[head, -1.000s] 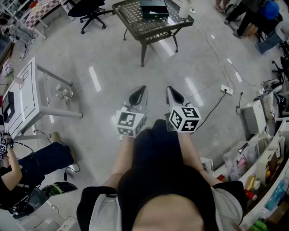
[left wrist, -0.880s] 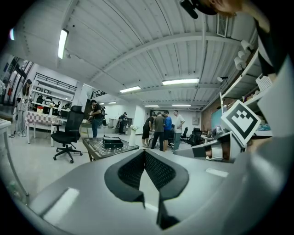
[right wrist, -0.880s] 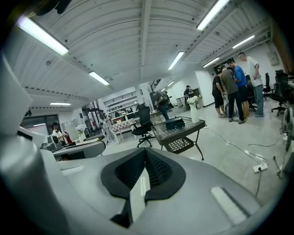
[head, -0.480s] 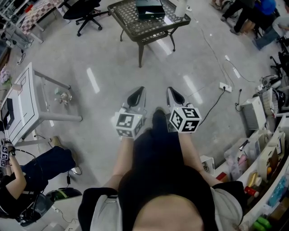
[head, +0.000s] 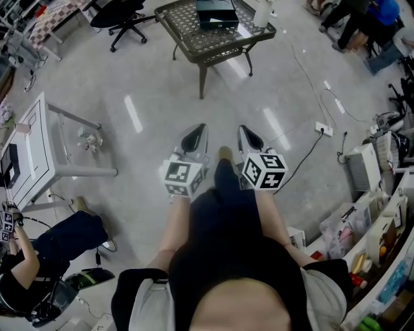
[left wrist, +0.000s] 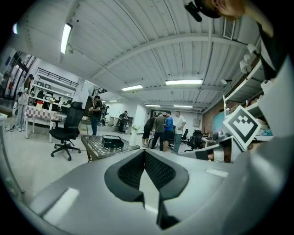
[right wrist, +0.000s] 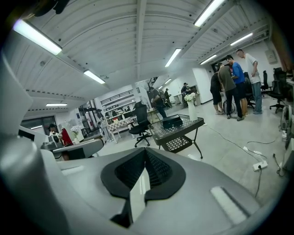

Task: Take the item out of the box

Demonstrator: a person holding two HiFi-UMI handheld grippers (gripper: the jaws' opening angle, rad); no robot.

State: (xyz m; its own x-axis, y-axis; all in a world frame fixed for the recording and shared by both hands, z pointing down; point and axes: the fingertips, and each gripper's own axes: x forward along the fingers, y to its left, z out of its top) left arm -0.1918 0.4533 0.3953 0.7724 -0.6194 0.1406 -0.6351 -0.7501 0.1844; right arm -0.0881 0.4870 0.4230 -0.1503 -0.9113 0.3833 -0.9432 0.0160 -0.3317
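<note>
The two grippers sit side by side in front of the person, the left gripper (head: 196,134) at eleven o'clock and the right gripper (head: 249,134) at one. Well beyond them, at twelve o'clock, stands a table (head: 194,46). On it lies a box (head: 217,11), with a vase (head: 261,11) just to the box's right. An office chair (head: 123,16) stands left of the table, at eleven o'clock. A bench (head: 39,139) is at nine o'clock, and a seated person (head: 32,258) at eight. A power strip (head: 324,129) lies on the floor at two o'clock. Shelves (head: 381,239) line the right side at four o'clock.
</note>
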